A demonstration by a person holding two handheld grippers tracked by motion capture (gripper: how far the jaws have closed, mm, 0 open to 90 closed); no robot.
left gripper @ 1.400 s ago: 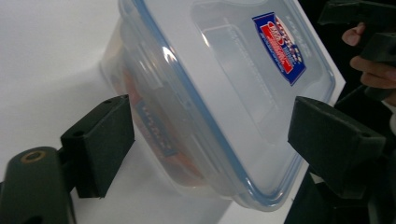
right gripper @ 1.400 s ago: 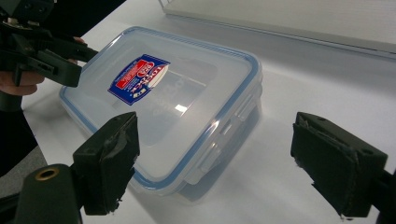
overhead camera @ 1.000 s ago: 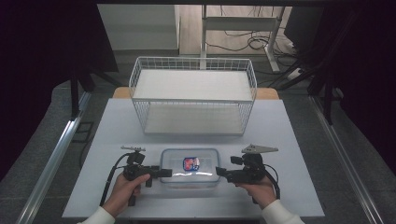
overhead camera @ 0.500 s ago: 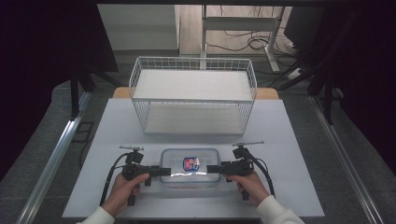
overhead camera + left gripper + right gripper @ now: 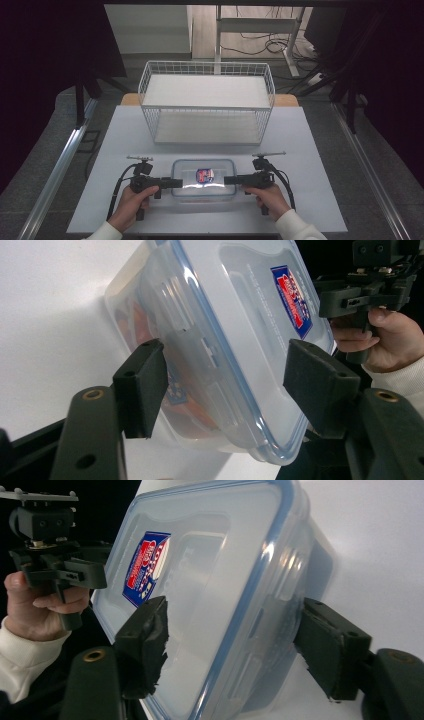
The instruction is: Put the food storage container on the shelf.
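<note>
A: Straddling the left end of the clear lidded container point(image 5: 203, 179) with the left gripper point(image 5: 176, 183); jaws having just been closing, one above the lid, one below the rim; pads looking just shy of pressing, though hard telling for certain.

B: Sitting near the front edge of the tabletop point(image 5: 310, 150), midway along it; showing a blue seal round the lid, a red-and-blue label point(image 5: 204, 174) on top, something orange inside; mirroring at the right end with the right gripper point(image 5: 231, 180), jaws likewise just closing, a gap remaining; gripping barely begun; lifting, perhaps toward the wire basket point(image 5: 207, 102), lying ahead.
</note>
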